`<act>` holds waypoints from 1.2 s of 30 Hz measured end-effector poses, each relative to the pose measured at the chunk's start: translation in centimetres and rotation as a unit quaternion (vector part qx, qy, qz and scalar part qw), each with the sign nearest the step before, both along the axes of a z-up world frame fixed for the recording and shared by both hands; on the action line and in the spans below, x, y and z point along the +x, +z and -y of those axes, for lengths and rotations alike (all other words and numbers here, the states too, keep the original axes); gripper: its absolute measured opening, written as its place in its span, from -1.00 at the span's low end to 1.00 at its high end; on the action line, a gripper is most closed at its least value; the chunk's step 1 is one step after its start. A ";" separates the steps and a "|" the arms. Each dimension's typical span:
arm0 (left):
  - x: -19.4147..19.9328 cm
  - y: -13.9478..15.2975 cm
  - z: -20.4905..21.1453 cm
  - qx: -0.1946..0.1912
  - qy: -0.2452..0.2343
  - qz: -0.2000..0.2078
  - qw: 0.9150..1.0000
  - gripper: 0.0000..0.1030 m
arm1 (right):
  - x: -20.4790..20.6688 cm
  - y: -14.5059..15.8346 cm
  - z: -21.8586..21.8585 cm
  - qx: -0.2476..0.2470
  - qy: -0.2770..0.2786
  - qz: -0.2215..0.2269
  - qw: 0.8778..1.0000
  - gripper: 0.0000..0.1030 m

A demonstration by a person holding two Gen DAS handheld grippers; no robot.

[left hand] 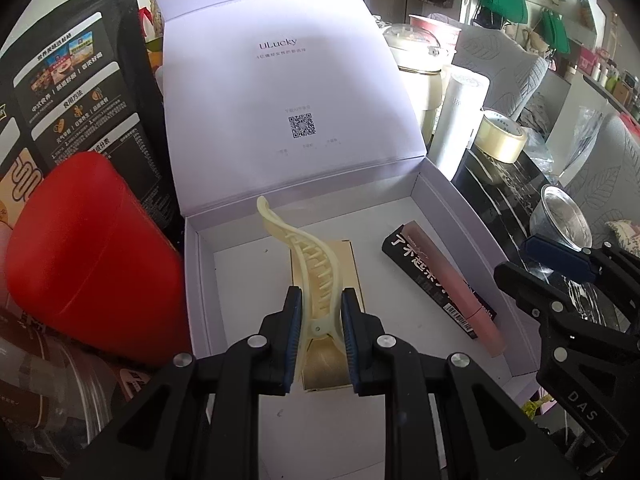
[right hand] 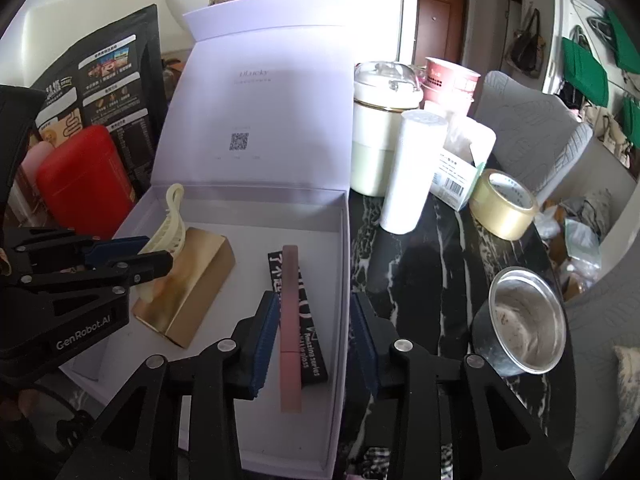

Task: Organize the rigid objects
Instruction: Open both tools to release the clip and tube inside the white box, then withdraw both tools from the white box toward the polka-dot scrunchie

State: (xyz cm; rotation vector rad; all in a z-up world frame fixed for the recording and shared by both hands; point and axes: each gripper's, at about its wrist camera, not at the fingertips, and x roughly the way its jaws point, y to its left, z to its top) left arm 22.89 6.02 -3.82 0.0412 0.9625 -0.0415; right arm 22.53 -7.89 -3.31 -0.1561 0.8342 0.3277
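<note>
Cream plastic is between the blue pads of the left tongs (left hand: 319,334): they pinch a hair claw clip (left hand: 310,268) at its hinge end, and the pads press on both sides of it. The clip is held above a gold box (right hand: 188,282), which lies in the left part of the open white gift box (right hand: 340,264); whether the clip touches the gold box I cannot tell.

The right tongs (right hand: 316,342) are spread and hold nothing. Between their pads, but lower, a pink tube (right hand: 290,320) lies on a black printed carton (right hand: 308,344) in the right part of the same white box. The left pad is just beside the tube, and the right pad is over the box wall.

The white box stands on a black marble table (right hand: 432,264), its lid upright behind it.
</note>
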 end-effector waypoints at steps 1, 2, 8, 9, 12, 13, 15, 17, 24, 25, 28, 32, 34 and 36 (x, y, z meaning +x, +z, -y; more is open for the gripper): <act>-0.1 0.1 0.0 0.000 0.001 0.001 1.000 -0.62 | -0.1 0.1 0.0 0.000 0.000 0.001 1.000 -0.28; -0.1 0.3 0.0 0.002 0.001 0.003 1.000 -0.62 | -0.2 0.2 0.0 0.000 0.000 0.003 1.000 -0.28; -0.5 1.0 -0.3 0.000 0.006 0.008 1.000 -0.62 | -0.7 1.0 0.3 -0.004 -0.003 0.012 1.000 -0.28; -0.5 1.0 -0.3 0.000 0.006 0.009 1.000 -0.62 | -0.9 1.3 0.3 -0.005 -0.004 0.016 1.000 -0.28; -0.9 1.8 -0.4 -0.007 0.007 0.018 1.000 -0.62 | -1.2 2.0 0.6 -0.004 -0.007 0.025 1.000 -0.28; -1.1 2.0 -0.4 -0.007 0.007 0.020 1.000 -0.62 | -1.4 2.3 0.7 -0.004 -0.008 0.028 1.000 -0.28; -1.5 2.7 -0.3 -0.008 0.005 0.029 1.000 -0.62 | -1.9 2.9 0.9 -0.003 -0.009 0.035 0.999 -0.28; -1.9 3.3 -0.2 -0.009 0.003 0.036 0.999 -0.62 | -2.4 3.4 1.1 0.000 -0.013 0.042 0.999 -0.28; -3.9 5.7 0.8 -0.003 -0.005 0.065 0.998 -0.62 | -4.5 5.5 1.9 -0.002 -0.015 0.062 0.998 -0.20; -4.2 5.9 0.9 -0.002 -0.006 0.068 0.998 -0.62 | -4.8 5.8 2.0 -0.002 -0.015 0.064 0.998 -0.20; -5.0 6.5 1.3 0.004 -0.008 0.074 0.997 -0.62 | -5.9 6.6 2.4 -0.001 -0.018 0.071 0.997 -0.20; -6.1 7.6 1.9 0.004 -0.011 0.087 0.996 -0.61 | -7.2 7.4 3.1 0.003 -0.023 0.075 0.997 -0.19; -6.6 8.1 2.3 0.006 -0.015 0.095 0.995 -0.61 | -7.8 7.7 3.4 0.002 -0.025 0.077 0.997 -0.10; -7.3 8.5 2.7 0.009 -0.019 0.098 0.995 -0.61 | -8.7 8.1 3.9 0.002 -0.029 0.082 0.996 0.00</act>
